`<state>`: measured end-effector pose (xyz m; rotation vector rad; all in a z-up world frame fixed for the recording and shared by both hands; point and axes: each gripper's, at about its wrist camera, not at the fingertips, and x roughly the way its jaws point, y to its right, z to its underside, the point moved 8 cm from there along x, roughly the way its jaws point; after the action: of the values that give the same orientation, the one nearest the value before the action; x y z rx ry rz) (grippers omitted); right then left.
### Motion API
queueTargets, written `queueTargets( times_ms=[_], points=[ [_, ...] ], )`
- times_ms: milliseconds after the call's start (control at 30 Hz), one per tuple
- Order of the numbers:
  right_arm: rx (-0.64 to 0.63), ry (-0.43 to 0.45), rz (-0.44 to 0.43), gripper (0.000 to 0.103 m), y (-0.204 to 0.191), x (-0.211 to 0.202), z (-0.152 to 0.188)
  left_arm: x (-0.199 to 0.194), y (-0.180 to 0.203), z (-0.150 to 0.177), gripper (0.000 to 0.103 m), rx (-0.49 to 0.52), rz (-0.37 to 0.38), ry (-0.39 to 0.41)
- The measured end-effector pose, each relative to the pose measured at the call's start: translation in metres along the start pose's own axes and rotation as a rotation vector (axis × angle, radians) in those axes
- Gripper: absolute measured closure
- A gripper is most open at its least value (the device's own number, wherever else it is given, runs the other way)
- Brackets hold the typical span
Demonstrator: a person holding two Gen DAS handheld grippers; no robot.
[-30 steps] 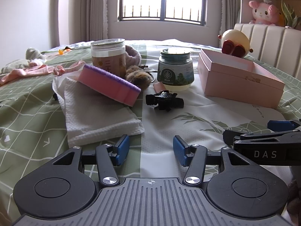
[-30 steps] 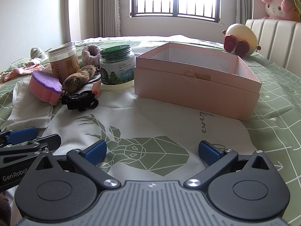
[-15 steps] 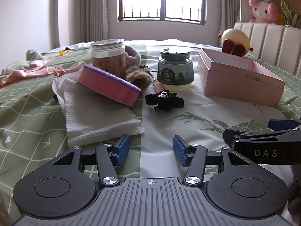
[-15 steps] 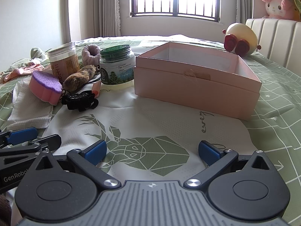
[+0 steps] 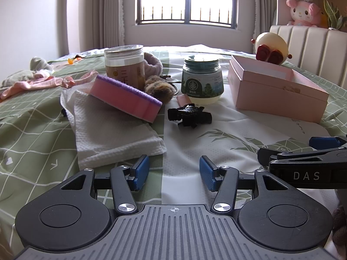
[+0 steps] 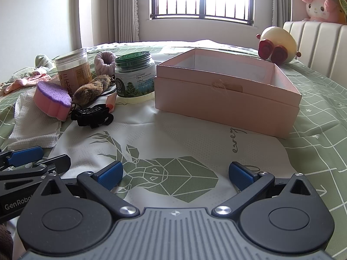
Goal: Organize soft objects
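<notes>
A pink and purple sponge lies on a white cloth on the bed. A brown furry scrunchie and a mauve scrunchie lie by the jars. An open, empty pink box sits to the right. My left gripper is open and empty, just short of the cloth's near edge. My right gripper is open wide and empty, in front of the box.
A clear jar and a green-lidded jar stand behind a black hair claw. Pink and grey clothes lie far left. A round plush sits by the headboard.
</notes>
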<state>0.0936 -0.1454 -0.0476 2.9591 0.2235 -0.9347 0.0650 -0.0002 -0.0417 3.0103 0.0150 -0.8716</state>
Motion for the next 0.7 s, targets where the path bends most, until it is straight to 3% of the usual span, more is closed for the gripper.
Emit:
queueTargets(
  times_ms=[700],
  points=[
    [-0.005, -0.004, 0.004, 0.0, -0.0021, 0.0002, 0.0011, 0.0008, 0.0006, 0.0008, 0.046, -0.001, 0.001, -0.002]
  ],
)
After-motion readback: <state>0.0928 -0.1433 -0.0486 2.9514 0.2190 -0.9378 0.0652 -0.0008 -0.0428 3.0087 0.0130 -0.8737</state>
